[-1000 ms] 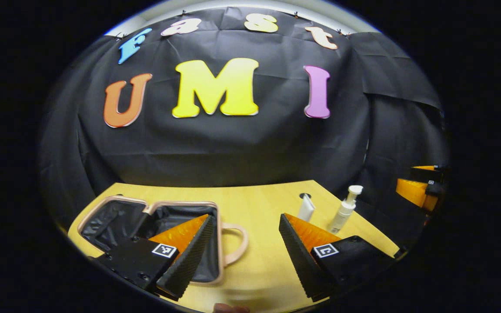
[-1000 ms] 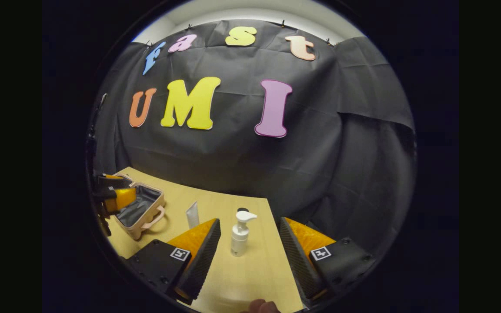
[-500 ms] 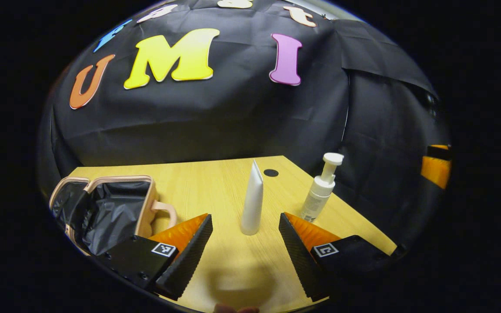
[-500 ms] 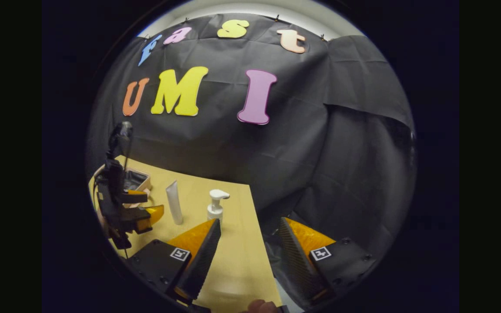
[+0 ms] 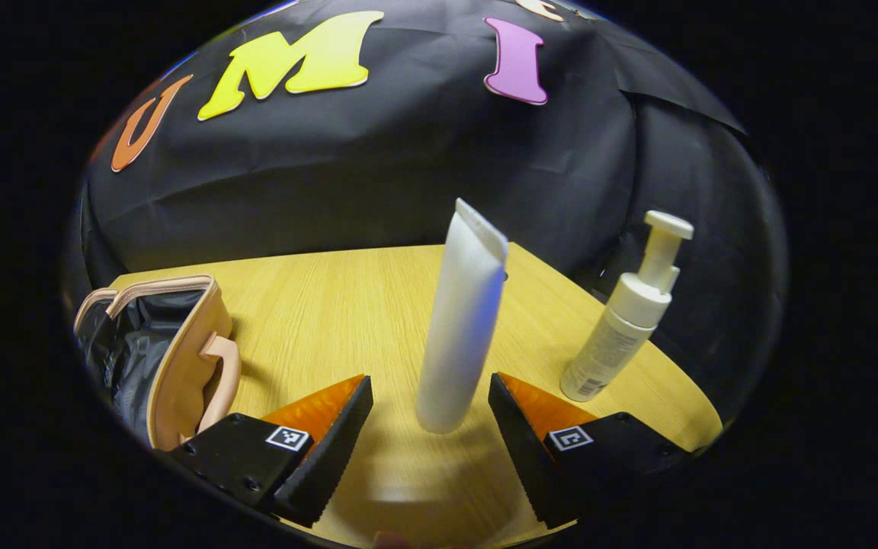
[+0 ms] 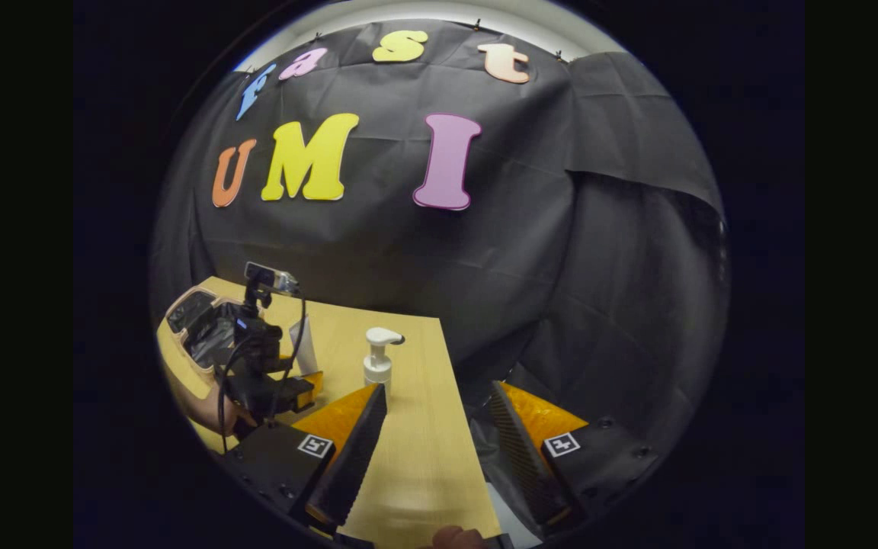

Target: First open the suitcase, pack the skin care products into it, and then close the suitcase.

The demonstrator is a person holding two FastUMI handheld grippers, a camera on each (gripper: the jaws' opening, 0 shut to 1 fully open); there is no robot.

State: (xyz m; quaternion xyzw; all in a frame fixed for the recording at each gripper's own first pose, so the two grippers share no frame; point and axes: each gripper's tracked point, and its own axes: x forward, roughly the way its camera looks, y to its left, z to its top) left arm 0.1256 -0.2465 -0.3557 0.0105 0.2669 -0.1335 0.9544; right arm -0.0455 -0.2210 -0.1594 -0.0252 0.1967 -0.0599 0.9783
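Worktop: light wood, black cloth wall behind. Suitcase lies open at its left end, dark lining up, handle facing the middle of the worktop. In the right gripper view the suitcase sits far left, partly hidden by the left claw's body.

Left gripper view, close up: white tube stands cap down on the worktop, tilted a bit to the right, crimped end up. White pump bottle stands near the right edge, well apart from the tube. From the right gripper view the tube is a sliver behind the left claw's cable, and the bottle stands clear, beside the tip of the right claw's own left finger.

Left claw: jaws wide apart, one finger each side of the tube's lower end, gaps on both sides, no contact seen. Seen in the right gripper view too, left claw with a hand under it and a small camera on top.

Right claw: jaws wide apart, holding nothing, over the worktop's right edge; bottle just ahead and left.
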